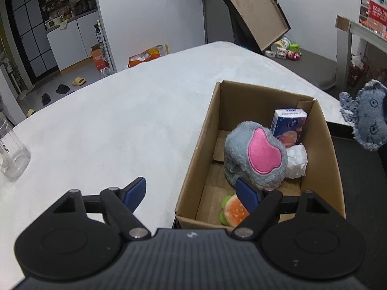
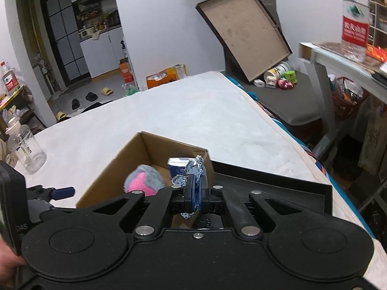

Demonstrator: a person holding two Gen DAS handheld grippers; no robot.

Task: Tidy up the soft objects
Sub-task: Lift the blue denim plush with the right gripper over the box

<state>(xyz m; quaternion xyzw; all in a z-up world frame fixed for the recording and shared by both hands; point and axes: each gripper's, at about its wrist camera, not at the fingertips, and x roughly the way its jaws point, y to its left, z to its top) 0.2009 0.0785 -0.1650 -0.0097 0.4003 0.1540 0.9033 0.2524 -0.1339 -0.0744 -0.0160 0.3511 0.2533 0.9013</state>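
**Two grippers over one cardboard box**

Four soft things already lie in the cardboard box (image 1: 193, 154) on the white bedcover (image 1: 121, 111): a grey plush (image 1: 254, 154) with a pink patch, a burger-shaped toy (image 1: 235, 211), a tissue pack (image 1: 289, 125) and a white wad (image 1: 297, 160). The right gripper (image 2: 196, 193) is clamped tight on a frayed denim toy (image 2: 193, 169), held above the box's near end.

Only the left wrist view shows that denim piece whole, hanging at the right edge (image 1: 365, 118), printed with small motifs. The left gripper (image 1: 191, 192) stands wide with nothing between its blue fingers (image 1: 135, 189), one outside the box wall and one inside, beside the plush.

A clear jug (image 1: 12, 154) stands at the left, and a black tray (image 2: 278, 181) lies just beside the box.
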